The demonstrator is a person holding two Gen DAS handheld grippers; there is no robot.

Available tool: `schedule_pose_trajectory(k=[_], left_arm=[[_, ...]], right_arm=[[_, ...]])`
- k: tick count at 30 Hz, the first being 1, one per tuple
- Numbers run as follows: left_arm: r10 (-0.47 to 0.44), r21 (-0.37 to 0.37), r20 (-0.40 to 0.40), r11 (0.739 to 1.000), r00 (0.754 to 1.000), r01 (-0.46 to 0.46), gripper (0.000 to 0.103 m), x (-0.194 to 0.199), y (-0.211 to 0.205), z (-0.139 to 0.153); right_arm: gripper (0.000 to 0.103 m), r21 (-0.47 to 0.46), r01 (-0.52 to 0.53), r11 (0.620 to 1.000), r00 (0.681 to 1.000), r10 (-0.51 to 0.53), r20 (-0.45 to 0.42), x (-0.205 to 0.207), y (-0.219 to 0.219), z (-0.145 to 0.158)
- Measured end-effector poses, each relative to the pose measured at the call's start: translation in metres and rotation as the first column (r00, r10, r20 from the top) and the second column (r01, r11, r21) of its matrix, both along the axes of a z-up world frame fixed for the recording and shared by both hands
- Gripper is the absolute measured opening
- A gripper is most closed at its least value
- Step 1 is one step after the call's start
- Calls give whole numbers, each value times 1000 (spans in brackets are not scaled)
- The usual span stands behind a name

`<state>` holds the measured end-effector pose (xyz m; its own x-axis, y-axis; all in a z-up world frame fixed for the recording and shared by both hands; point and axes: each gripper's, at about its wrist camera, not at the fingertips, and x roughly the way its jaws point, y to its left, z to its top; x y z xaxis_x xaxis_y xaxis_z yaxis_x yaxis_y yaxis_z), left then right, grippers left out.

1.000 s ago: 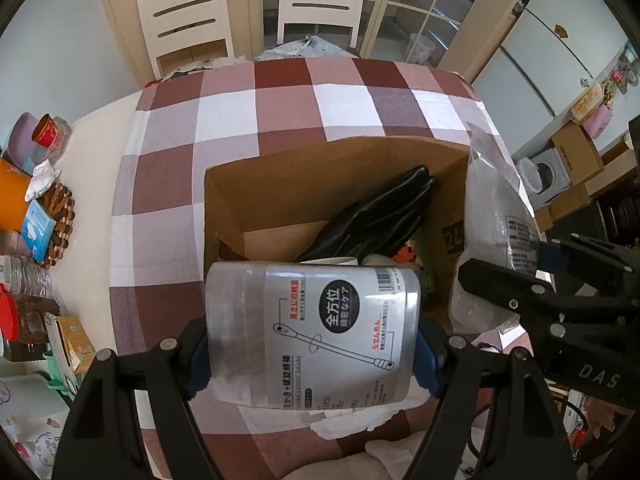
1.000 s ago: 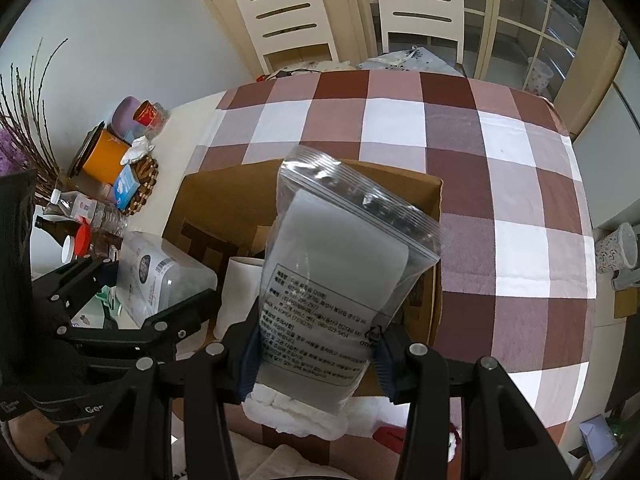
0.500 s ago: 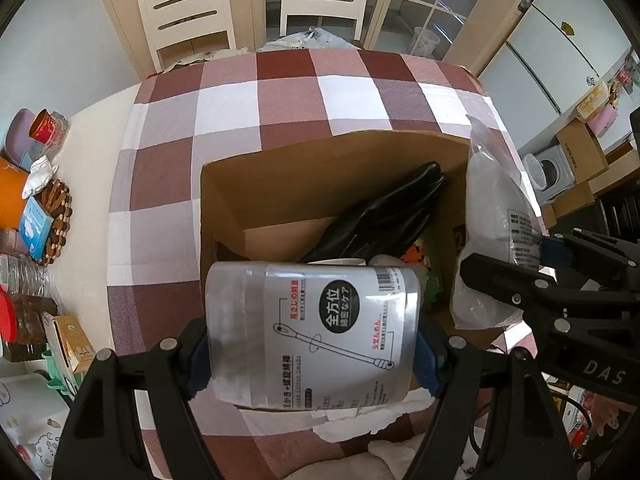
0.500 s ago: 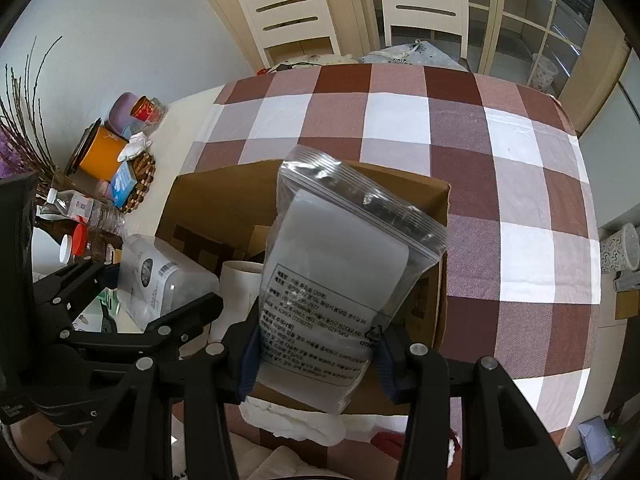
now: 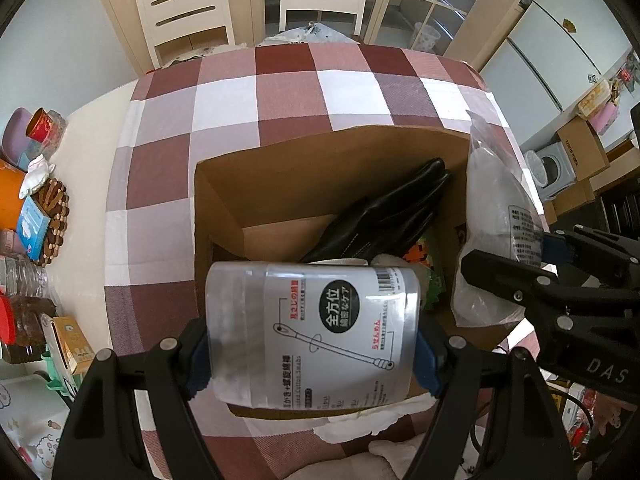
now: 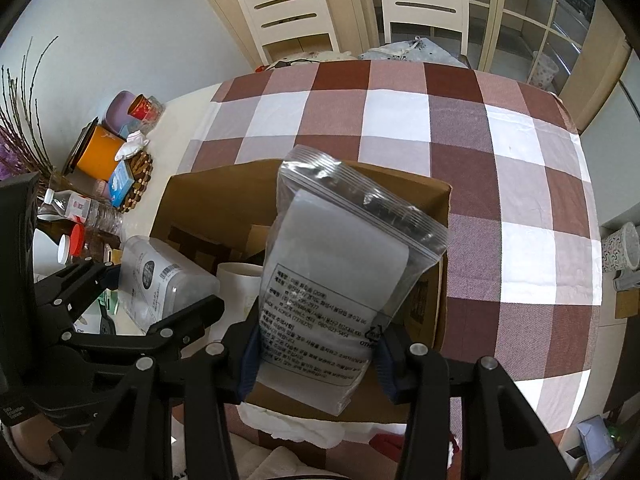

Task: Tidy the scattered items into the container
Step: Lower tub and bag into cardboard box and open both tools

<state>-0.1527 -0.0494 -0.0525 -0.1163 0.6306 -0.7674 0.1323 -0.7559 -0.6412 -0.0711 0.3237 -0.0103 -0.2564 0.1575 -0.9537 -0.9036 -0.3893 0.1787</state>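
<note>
The left gripper (image 5: 314, 354) is clamping a clear cotton swab tub (image 5: 312, 330) between its fingers, above the cardboard box's (image 5: 320, 152) near edge. The right gripper (image 6: 316, 350) is pinching a zip bag (image 6: 340, 276) upright over the box's right side. Black gloves (image 5: 384, 216) are lying inside, ahead of the fingers.

The cotton swab tub (image 5: 314, 332) carried a white label with "全方位" in a black oval, a barcode near its top edge, a swab drawing and small "Cotton Swabs" print lower down. The right gripper (image 5: 560, 280) body showed the white letters "DAS". The zip bag (image 6: 344, 280) bore a block of small Korean print, with "IN KOREA" and "OTHER" beside a recycling mark legible. The rest of its lines were too fine to read
</note>
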Motion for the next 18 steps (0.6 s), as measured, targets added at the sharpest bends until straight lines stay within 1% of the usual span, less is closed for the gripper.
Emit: schedule_pose_trajectory(k=[5,9,11,13,18], left_arm=[[-3,-10,1,1000,1000,3,79,-1,1,0],[5,-38,-14,999,1000,-6,80,-1,-1,3],[11,-51,-24,999,1000,-12,81,-1,-4,5],[13,-52,-28,999,1000,-14,81,-1,-7,6],[16,-53,-39,998,999,-18,81,-1,-12,10]], right_arm=[[50,-4,10,1000,1000,-10,0,-2,1,-1],[58,-44,41,998,999,-42,-12,-2,4,-4],[67,-47,68,997,998,-68,-4,1,5,-5],[68,-36,86,996,996,-86,6,3,5,-3],[68,-30,123,992,992,-122,9,7,2,1]])
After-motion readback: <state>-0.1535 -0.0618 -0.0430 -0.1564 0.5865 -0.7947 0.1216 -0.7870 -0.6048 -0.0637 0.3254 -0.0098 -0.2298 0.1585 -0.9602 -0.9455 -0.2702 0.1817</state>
